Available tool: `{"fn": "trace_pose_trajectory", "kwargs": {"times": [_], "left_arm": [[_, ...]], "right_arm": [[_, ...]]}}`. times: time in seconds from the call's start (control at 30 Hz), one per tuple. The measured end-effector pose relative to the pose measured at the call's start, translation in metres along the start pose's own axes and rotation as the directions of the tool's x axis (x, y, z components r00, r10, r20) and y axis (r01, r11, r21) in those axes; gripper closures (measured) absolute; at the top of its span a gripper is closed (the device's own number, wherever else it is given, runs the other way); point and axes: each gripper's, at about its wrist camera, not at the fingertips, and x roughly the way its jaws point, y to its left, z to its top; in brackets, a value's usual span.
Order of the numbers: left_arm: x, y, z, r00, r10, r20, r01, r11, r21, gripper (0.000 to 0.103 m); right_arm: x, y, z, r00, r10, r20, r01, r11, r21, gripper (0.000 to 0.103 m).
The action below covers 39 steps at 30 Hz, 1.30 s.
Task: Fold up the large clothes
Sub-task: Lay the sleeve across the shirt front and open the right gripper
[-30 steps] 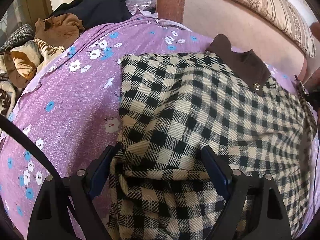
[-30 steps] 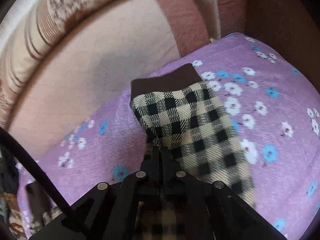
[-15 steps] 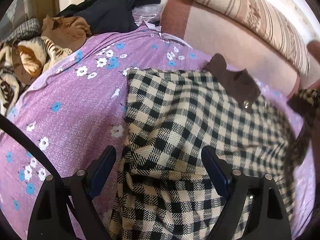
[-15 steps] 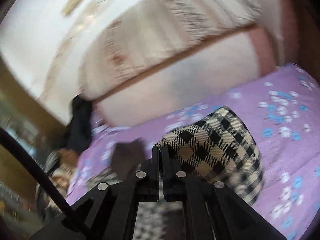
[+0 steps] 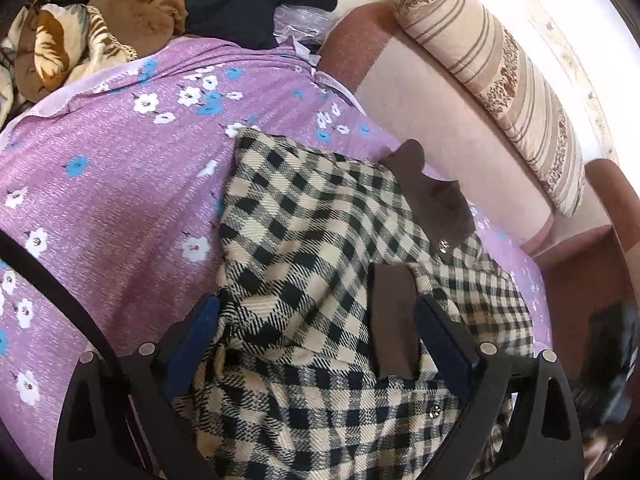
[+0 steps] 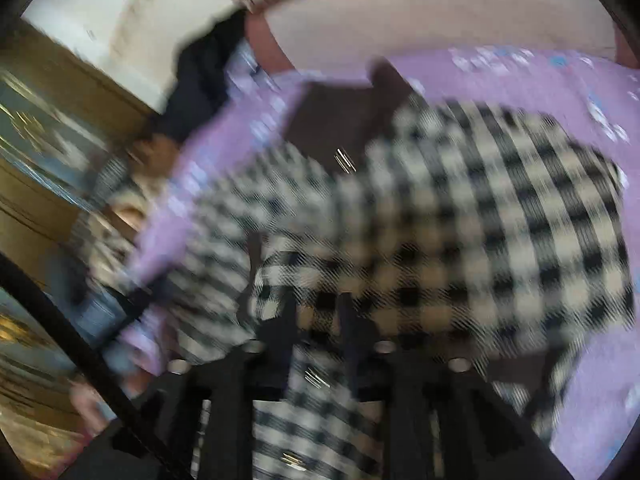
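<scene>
- Checked garment [image 5: 320, 248]: cream-and-black plaid with dark brown collar [image 5: 432, 192] and dark brown cuff [image 5: 394, 320]; metal snaps show on the front. It lies spread on the purple floral bedspread [image 5: 112, 184], filling the centre and lower right of the left wrist view. One sleeve is folded across the body, its cuff lying at lower centre of the frame.
- Left gripper [image 5: 320, 344]: fingers spread wide above the garment, and they have just been opening further. Plaid cloth and the brown cuff lie between them; the pads do not press on the fabric. The right-hand finger [image 5: 440, 344] stands just beside the cuff.
- Right gripper [image 6: 316, 320]: view heavily blurred. Fingers part-way open, a narrow gap between them, and they have just been opening. Plaid cloth shows in the gap and below; no pinch on it can be made out.
- Same garment in the right wrist view [image 6: 460, 220]: fills the centre and right of the frame, brown collar toward upper centre.
- Bedspread: purple with white and blue flowers, under the garment on all sides.
- Sofa back [image 5: 440, 112]: pink, upper right of the left view, bearing a striped bolster cushion [image 5: 500, 76].
- Clothes pile [image 5: 120, 12]: brown, patterned and dark navy pieces, upper left of the left view.
</scene>
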Motion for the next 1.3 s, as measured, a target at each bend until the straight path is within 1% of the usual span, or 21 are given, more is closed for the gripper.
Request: {"fn": "trace_pose_trajectory", "kwargs": {"times": [0.07,0.13,0.23,0.3,0.37,0.47,0.53,0.6,0.63,0.7,0.77,0.83,0.93,0.97,1.0,1.03,1.1,1.13,1.2,1.23,1.3], "left_arm": [[-0.001,-0.005,-0.002,1.0,-0.014,0.003,0.014,1.0,0.014,0.006],[-0.001,-0.01,-0.005,1.0,-0.029,0.007,0.028,0.999,0.028,0.006],[0.004,-0.021,-0.011,0.999,-0.035,-0.006,0.036,0.997,0.062,0.006],[0.012,-0.029,-0.013,0.999,-0.032,-0.032,0.034,0.997,0.073,0.006],[0.01,-0.035,-0.013,0.999,-0.026,-0.033,0.029,0.996,0.083,0.006],[-0.012,-0.037,-0.007,0.998,-0.04,0.038,0.038,0.997,0.068,0.006],[-0.027,-0.035,-0.005,0.995,-0.068,0.076,0.066,0.997,0.032,0.006],[-0.037,-0.034,-0.007,0.989,-0.105,0.103,0.107,0.994,-0.018,0.006],[-0.039,-0.036,-0.009,0.987,-0.125,0.104,0.127,0.992,-0.019,0.006],[-0.04,-0.047,-0.014,0.985,-0.144,0.099,0.144,0.99,0.014,0.006],[-0.03,-0.059,-0.019,0.985,-0.163,0.058,0.159,0.985,0.064,0.006],[-0.014,-0.063,-0.021,0.99,-0.143,0.005,0.142,0.985,0.093,0.006],[0.014,-0.05,-0.02,0.996,-0.046,-0.07,0.054,0.992,0.113,0.006],[0.021,-0.038,-0.016,0.997,-0.001,-0.08,0.008,0.996,0.091,0.006],[0.025,-0.026,-0.012,0.997,0.011,-0.08,-0.006,0.999,0.051,0.006],[0.026,-0.011,-0.008,0.997,-0.006,-0.075,0.004,1.0,-0.02,0.006],[0.026,0.002,-0.005,0.994,-0.06,-0.088,0.051,0.994,-0.101,0.006],[0.024,0.003,-0.003,0.993,-0.07,-0.092,0.06,0.992,-0.108,0.006],[0.019,-0.001,-0.002,0.993,-0.079,-0.087,0.071,0.994,-0.086,0.006],[0.017,-0.003,-0.002,0.993,-0.086,-0.084,0.08,0.994,-0.077,0.006],[0.011,-0.007,-0.003,0.99,-0.121,-0.077,0.114,0.99,-0.081,0.006]], "right_arm": [[-0.003,0.0,-0.011,0.997,-0.078,-0.007,0.077,0.996,-0.038,0.062],[-0.018,0.003,-0.019,0.992,-0.126,0.028,0.127,0.991,-0.037,0.052],[-0.045,0.005,-0.037,0.984,-0.151,0.093,0.152,0.988,-0.002,0.04],[-0.06,0.005,-0.041,0.982,-0.132,0.132,0.129,0.991,0.028,0.037],[-0.064,0.002,-0.042,0.981,-0.134,0.14,0.129,0.991,0.044,0.037],[-0.066,-0.001,-0.043,0.982,-0.136,0.134,0.135,0.991,0.018,0.037],[-0.063,0.001,-0.042,0.983,-0.133,0.13,0.135,0.991,-0.007,0.037],[-0.06,0.004,-0.04,0.986,-0.112,0.125,0.116,0.993,-0.023,0.037],[-0.058,0.005,-0.039,0.988,-0.093,0.122,0.096,0.995,-0.023,0.037],[-0.052,0.009,-0.038,0.993,-0.012,0.121,0.014,1.0,-0.02,0.037],[-0.039,0.012,-0.036,0.988,0.108,0.107,-0.109,0.994,0.007,0.037],[-0.02,0.015,-0.033,0.979,0.179,0.097,-0.185,0.981,0.064,0.037],[0.017,0.016,-0.03,0.967,0.254,0.029,-0.256,0.954,0.154,0.039],[0.027,0.016,-0.028,0.964,0.265,0.02,-0.264,0.947,0.183,0.041],[0.031,0.015,-0.027,0.962,0.273,0.03,-0.273,0.941,0.198,0.043],[0.033,0.014,-0.024,0.956,0.289,0.058,-0.295,0.931,0.213,0.044],[0.035,0.014,-0.018,0.941,0.324,0.101,-0.339,0.911,0.235,0.044],[0.037,0.016,-0.016,0.941,0.321,0.102,-0.337,0.913,0.232,0.044],[0.038,0.02,-0.013,0.955,0.282,0.092,-0.296,0.928,0.228,0.047],[0.034,0.021,-0.014,0.955,0.281,0.091,-0.295,0.924,0.242,0.047],[0.022,0.025,-0.015,0.945,0.312,0.101,-0.327,0.918,0.224,0.047]]}}
